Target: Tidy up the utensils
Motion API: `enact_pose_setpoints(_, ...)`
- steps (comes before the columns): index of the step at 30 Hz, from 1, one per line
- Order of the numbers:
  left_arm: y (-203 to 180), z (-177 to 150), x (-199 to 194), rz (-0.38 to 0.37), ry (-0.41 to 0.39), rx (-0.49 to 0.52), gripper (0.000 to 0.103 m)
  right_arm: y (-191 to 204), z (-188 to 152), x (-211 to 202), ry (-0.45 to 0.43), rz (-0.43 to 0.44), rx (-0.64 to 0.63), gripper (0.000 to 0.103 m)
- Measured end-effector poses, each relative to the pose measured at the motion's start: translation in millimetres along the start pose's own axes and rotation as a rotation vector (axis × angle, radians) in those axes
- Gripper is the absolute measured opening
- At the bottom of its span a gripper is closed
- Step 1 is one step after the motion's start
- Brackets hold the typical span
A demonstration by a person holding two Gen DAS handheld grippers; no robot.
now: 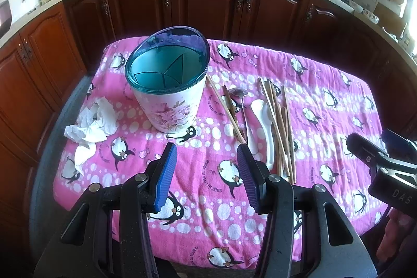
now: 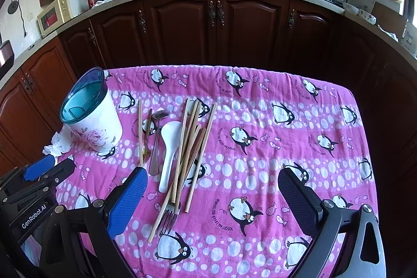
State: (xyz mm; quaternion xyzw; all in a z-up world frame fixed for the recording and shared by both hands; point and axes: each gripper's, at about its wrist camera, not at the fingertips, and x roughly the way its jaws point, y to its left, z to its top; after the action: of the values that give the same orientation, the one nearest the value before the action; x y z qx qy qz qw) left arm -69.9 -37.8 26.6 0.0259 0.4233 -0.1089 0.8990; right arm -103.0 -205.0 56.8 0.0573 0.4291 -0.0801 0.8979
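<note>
Right now I've got both grippers hovering over the pink penguin cloth, nothing held. Left gripper sits part open w/ only cloth between its pads; right gripper is spread wide, empty. Utensil holder, teal rim, stands upright far left. Just right of it lie the chopsticks, white spoon, metal spoon & a fork nearest me. Crumpled tissue sits left of the holder.
</note>
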Motion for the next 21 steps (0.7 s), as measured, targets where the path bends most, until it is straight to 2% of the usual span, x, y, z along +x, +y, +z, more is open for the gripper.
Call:
enact_pose_setpoints(9,5,4,9,-0.01,0.012,-0.02,0.048,-2,-1,10,0.026,0.007,-0.005,0.1)
enact_pose_setpoints(21,6,21,24,0.015,-0.003,-0.012,0.048,-6,7,22,0.014,0.022,0.003,0.1)
